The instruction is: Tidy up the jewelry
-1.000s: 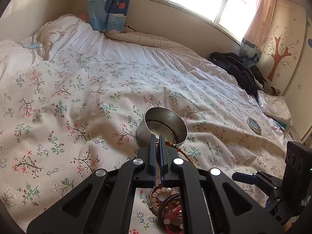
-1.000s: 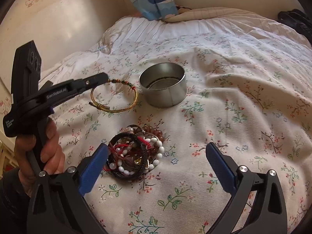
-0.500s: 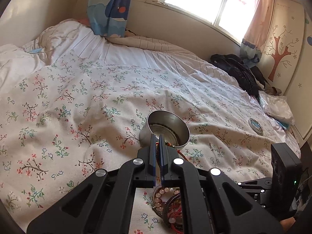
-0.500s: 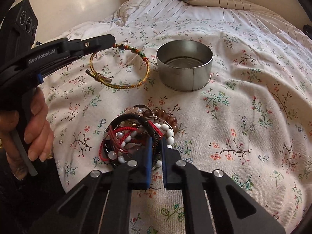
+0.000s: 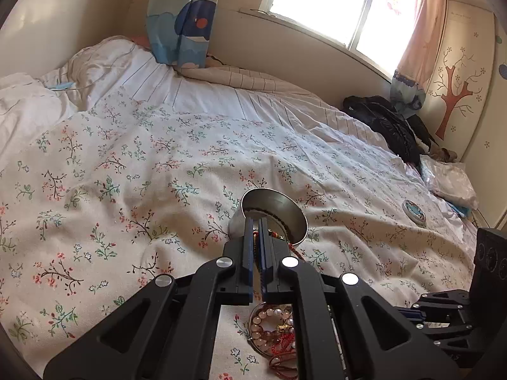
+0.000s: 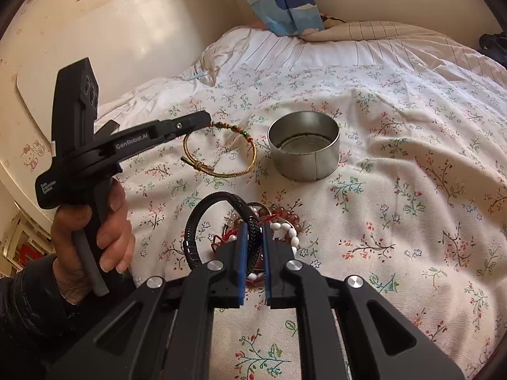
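In the right wrist view my right gripper [image 6: 252,229] is shut on a black braided bracelet [image 6: 202,218], whose loop stands up to the left above the pile of bead bracelets [image 6: 286,221] on the floral bedspread. My left gripper [image 6: 206,117], held by a hand [image 6: 107,231], is shut on a gold cord bracelet [image 6: 221,153] that hangs just left of the round metal tin [image 6: 304,148]. In the left wrist view the left gripper [image 5: 256,224] points at the open tin [image 5: 272,213], with the pile [image 5: 274,326] under its fingers.
A small round lid [image 5: 414,211] lies on the bedspread [image 5: 133,190] to the right. Black clothing [image 5: 386,126] and a plastic bag [image 5: 450,180] sit at the far right edge. Pillows and a curtain are at the back by the wall.
My right gripper went from wide open over the pile to shut on the black bracelet, then rose with it. The left gripper kept its hold on the gold bracelet and stayed put.
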Demonstrator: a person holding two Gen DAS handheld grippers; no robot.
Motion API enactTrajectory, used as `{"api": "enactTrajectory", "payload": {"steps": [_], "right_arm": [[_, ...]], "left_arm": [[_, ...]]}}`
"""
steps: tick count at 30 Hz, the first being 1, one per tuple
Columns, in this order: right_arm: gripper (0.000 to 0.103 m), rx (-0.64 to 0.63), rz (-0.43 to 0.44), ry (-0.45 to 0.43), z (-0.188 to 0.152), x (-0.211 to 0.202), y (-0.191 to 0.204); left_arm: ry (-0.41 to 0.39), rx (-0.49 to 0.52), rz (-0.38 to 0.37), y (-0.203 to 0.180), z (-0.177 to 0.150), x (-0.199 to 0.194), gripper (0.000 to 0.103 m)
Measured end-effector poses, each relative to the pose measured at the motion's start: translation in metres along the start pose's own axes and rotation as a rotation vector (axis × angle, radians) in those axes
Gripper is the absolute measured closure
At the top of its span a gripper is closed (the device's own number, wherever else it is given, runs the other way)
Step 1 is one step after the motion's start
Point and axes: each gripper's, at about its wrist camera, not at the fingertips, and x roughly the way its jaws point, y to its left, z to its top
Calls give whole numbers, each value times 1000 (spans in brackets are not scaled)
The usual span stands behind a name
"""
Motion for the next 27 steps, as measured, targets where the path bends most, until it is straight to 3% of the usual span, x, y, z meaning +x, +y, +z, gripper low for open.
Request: {"api": "enactTrajectory", "payload": {"steps": [11,21,27], "right_arm": [[93,110,-108,-154,47,-1,-49],[93,115,-179,-140,77,43,-69],[93,83,-180,-116,91,66,-64]], "left_arm": [[-7,45,2,-19,28,39,100],[77,35,8,-23,39,103,99],[43,-41,17,-2,43,95,97]]}}
